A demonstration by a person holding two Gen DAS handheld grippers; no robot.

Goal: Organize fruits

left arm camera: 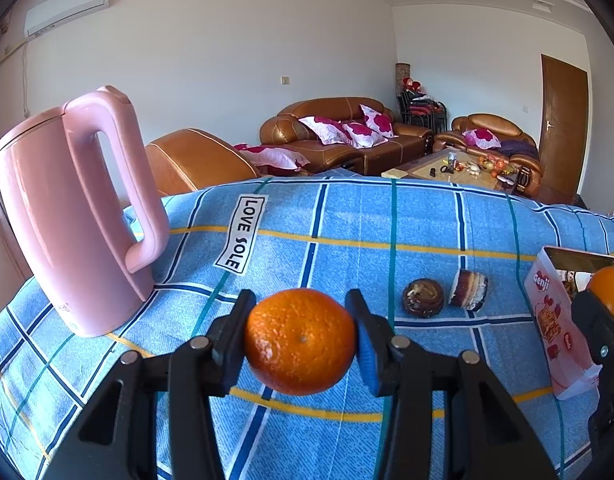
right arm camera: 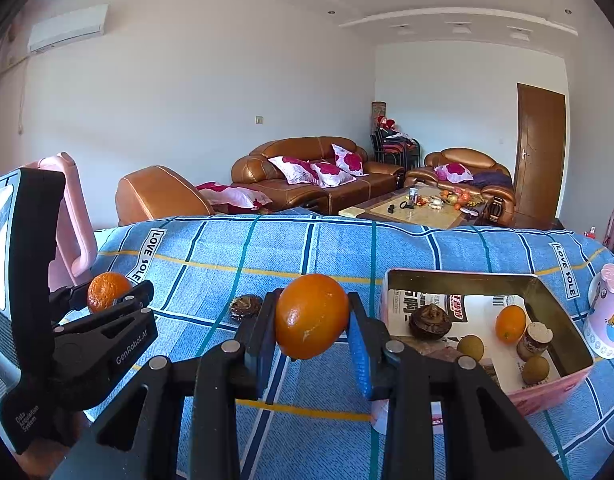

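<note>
Two oranges are being carried, one in each gripper. From the left wrist, the left gripper [left arm camera: 301, 340] is pinching a mandarin [left arm camera: 299, 341] between its pads, holding it above the blue cloth [left arm camera: 347, 216], with a pink kettle [left arm camera: 71, 216] standing to its left and two cakes [left arm camera: 423, 297] lying ahead on the right.

From the right wrist, the right gripper [right arm camera: 311, 322] is squeezing an orange [right arm camera: 311, 322] off the cloth, just left of the open box [right arm camera: 555, 390], which is holding another small orange [right arm camera: 510, 323], brown fruits and cakes. A pink cup [right arm camera: 607, 312] is standing right of the box.
</note>
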